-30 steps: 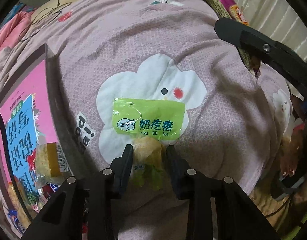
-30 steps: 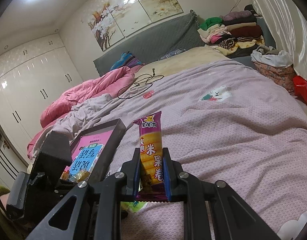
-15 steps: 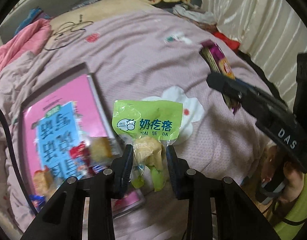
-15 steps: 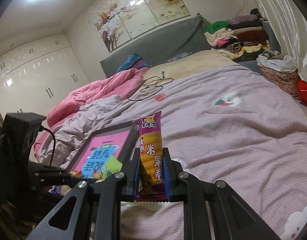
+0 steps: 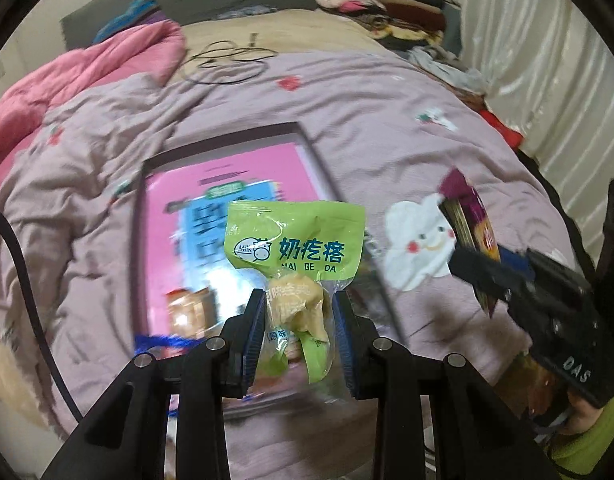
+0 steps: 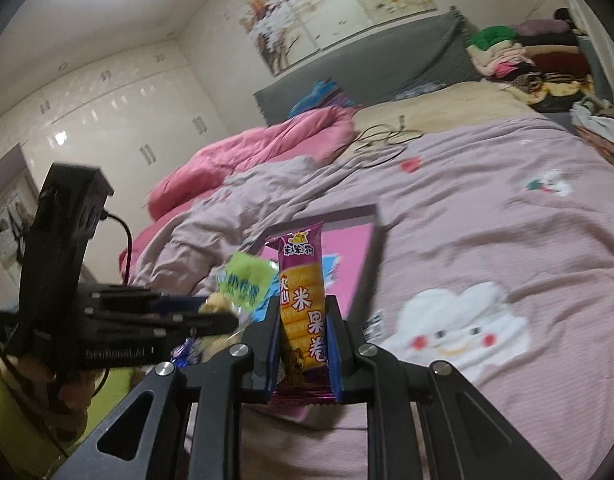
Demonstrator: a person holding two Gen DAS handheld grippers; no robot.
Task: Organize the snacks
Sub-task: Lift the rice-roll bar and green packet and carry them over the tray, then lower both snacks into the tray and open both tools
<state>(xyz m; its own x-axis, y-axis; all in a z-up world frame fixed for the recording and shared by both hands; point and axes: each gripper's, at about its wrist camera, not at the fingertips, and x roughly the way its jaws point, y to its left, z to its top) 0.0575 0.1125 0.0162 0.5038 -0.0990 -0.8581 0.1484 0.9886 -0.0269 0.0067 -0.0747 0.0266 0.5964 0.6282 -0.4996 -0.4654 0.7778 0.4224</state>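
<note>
Spread over the bed (image 5: pixel 347 92), a lilac quilt carries the pink-lined tray (image 5: pixel 227 184). Above that tray, a green snack pouch (image 5: pixel 295 240) is clamped in the left gripper (image 5: pixel 299 332), and beside the tray's near edge a purple rice roll (image 6: pixel 303 300) is clamped in the right gripper (image 6: pixel 303 344), apparently for dropping in.

Both wrist cams look down-forward, prob close, sharing tray (image 5: pixel 315 152) (image 6: pixel 371 256) on bed (image 5: pixel 367 92)

The left gripper (image 5: pixel 299 336) is clamped on a green snack packet (image 5: pixel 295 240), held above a dark-rimmed tray (image 5: pixel 307 136) with a pink sheet inside, lying on the mauve bedspread (image 5: pixel 367 100). A few small snacks seem to sit in the tray, though they are blurred. At the right, the right gripper (image 5: pixel 473 268) grips a purple snack bar (image 5: pixel 469 216).
</note>
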